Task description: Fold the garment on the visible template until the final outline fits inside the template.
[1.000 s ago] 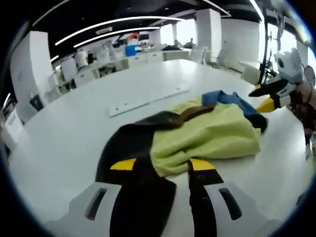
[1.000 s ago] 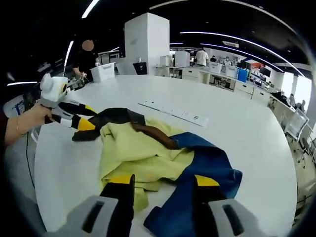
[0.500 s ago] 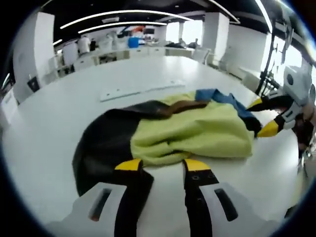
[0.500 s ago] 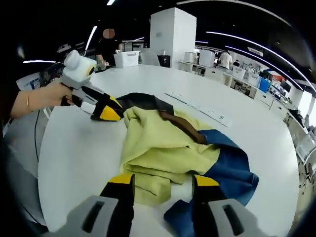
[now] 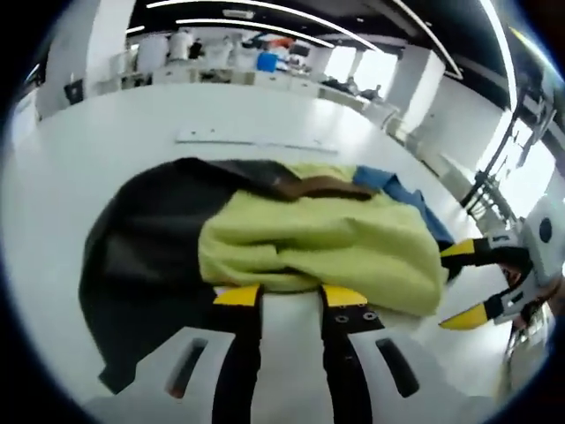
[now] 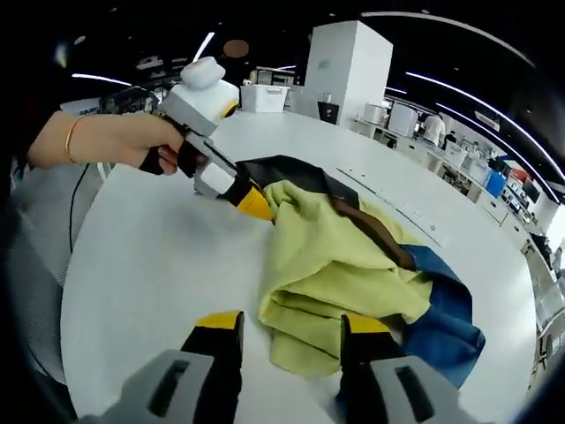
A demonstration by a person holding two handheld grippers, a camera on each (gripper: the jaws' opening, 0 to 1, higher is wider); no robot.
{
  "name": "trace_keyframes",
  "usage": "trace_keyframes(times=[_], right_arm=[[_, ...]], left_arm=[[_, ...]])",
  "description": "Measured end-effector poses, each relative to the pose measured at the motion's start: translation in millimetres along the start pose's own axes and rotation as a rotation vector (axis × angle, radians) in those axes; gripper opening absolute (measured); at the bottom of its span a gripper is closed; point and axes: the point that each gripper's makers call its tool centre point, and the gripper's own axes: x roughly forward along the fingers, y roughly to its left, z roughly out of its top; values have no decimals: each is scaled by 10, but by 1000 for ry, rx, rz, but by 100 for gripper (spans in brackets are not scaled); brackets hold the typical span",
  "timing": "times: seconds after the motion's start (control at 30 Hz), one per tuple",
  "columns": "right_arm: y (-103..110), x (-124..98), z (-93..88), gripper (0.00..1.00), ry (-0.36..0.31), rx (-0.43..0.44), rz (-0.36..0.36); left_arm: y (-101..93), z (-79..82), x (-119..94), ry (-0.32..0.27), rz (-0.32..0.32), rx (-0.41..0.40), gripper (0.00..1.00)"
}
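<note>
One round white table (image 5: 106, 141) fills both frames, with one long white strip (image 5: 256, 141) lying toward its far side; I can read no writing anywhere. One garment (image 5: 327, 243), in yellow-green, black, blue and brown patches, lies bunched at centre frame in the left gripper view and right of centre in the right gripper view (image 6: 340, 265).

The left gripper (image 5: 291, 296) sits at bottom centre, jaws slightly apart and holding nothing, tips at the yellow hem; half a second ago it stood a little farther back. In the right gripper view it reaches in from the upper left (image 6: 252, 205), held by a hand (image 6: 106, 141).

The right gripper (image 6: 291, 322) is likewise parted and empty, tips at the yellow fold; it enters the left gripper view at right (image 5: 468, 283).
</note>
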Motion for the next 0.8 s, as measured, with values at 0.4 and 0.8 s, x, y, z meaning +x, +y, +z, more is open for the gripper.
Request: trace_keyframes(times=[0.4,0.8], right_arm=[[14,218,-16,11,-16,-78,-62],[204,44,263,0,-84,-84,46]], left_arm=[[40,37,31,-17,30,-22,13],[18,-37,-115,-11,24,61,17]])
